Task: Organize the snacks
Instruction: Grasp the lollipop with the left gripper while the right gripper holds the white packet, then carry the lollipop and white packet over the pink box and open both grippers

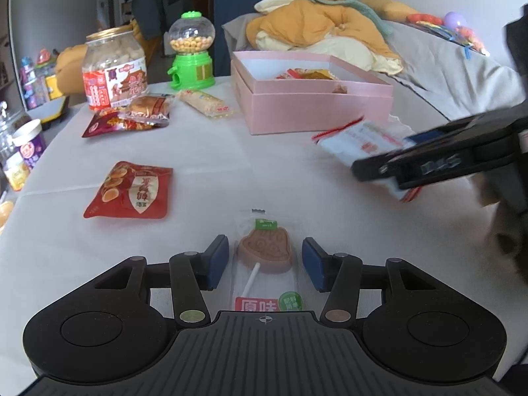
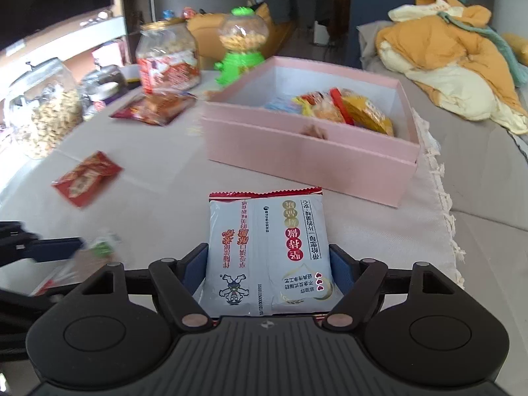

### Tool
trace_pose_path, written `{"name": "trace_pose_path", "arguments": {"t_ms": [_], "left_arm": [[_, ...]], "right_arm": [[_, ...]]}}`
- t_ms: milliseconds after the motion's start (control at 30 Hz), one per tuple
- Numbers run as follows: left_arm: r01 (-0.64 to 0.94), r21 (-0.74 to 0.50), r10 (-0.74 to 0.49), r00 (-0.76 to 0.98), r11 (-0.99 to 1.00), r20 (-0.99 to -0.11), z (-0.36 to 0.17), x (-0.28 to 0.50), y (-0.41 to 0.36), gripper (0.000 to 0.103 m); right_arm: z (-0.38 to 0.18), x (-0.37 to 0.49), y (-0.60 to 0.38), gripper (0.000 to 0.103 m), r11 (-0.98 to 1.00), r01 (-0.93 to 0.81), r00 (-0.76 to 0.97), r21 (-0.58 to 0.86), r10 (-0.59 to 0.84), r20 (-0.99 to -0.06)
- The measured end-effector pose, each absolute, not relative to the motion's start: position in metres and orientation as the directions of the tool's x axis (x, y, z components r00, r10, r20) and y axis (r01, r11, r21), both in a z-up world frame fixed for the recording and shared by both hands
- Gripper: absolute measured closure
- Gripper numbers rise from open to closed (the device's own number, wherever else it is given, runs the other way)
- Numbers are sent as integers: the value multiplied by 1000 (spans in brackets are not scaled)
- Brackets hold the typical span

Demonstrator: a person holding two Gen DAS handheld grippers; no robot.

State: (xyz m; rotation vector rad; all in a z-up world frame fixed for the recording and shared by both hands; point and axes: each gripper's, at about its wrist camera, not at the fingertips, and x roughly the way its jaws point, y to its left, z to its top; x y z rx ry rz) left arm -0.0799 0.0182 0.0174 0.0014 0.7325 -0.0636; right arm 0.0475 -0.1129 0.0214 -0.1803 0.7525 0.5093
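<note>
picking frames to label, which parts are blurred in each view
Left wrist view: the right gripper and its pale packet are smeared, the lollipop sharp. Right wrist view: the red packet and left edge streak, the held packet crisp.

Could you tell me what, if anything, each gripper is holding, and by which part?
The right gripper holds the pale blue snack packet by its two side edges. The left gripper straddles the wrapped lollipop without gripping it.

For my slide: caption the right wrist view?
Right tongs clamp a pale-blue snack packet before the open pink cardboard box.
</note>
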Motion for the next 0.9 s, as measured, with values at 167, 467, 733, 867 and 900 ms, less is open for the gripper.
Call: {"name": "trace_pose_path", "arguments": {"t_ms": [167, 467, 733, 867, 900], "left_arm": [[58, -25, -60, 744, 998, -665, 18, -86, 18, 48], [39, -110, -99, 786, 993, -610, 30, -89, 22, 62], [98, -160, -155, 907, 982, -391, 116, 20, 5, 61], [108, -350, -244, 895, 931, -373, 112, 108, 15, 57], [93, -373, -246, 889, 923, -386, 105, 119, 17, 58]], "right_arm": [[45, 29, -134, 27, 865, -500, 642, 39, 401, -654], [58, 27, -177, 27, 907, -415, 693, 75, 369, -619], [44, 34, -193, 27, 915, -383, 673, 126, 370, -640], [39, 40, -191, 27, 924, -362, 659, 126, 349, -666], [41, 42, -190, 27, 927, -356, 663, 118, 340, -666]]}}
